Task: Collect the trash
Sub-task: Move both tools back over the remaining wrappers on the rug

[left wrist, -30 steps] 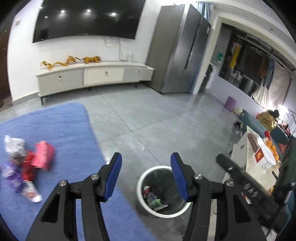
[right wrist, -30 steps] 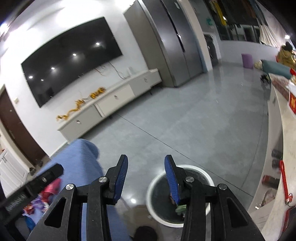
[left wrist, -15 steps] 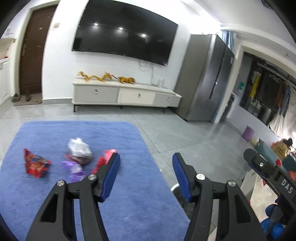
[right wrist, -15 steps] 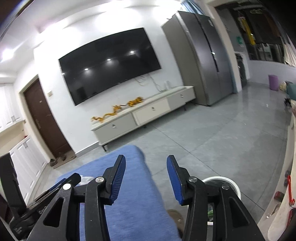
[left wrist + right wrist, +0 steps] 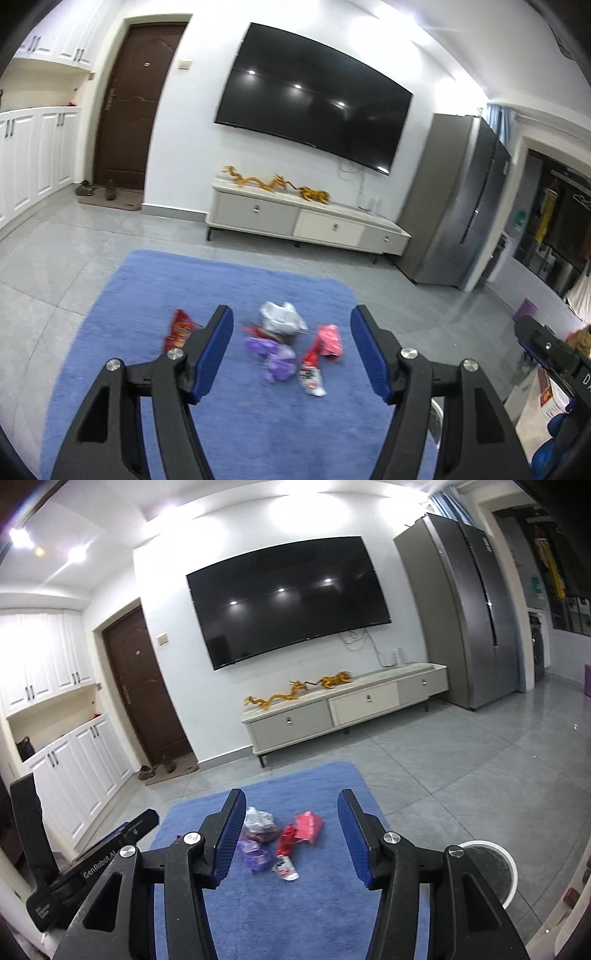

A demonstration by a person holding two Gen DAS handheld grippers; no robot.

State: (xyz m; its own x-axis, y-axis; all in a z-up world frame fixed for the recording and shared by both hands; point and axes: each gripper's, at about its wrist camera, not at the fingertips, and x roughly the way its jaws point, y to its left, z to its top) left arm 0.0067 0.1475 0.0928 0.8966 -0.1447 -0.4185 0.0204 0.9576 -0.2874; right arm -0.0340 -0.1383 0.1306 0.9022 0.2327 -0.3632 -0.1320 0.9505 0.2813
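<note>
A blue rug (image 5: 258, 413) lies on grey tile floor (image 5: 461, 768), bare floor open on every side up to the far TV cabinet (image 5: 306, 225). The wrappers (image 5: 291, 343) sit clustered mid-rug, well inside its edges. The left gripper (image 5: 291, 350) and right gripper (image 5: 291, 834) hang above them — jaws parted, just been opening, nothing between. The white bin (image 5: 495, 867) stands off the rug's right edge.

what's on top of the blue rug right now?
On the blue rug: a clear plastic bag, purple wrapper, pink packet, and red-and-white wrapper, clustered. A red snack bag lies apart, partly hidden behind the left gripper.
</note>
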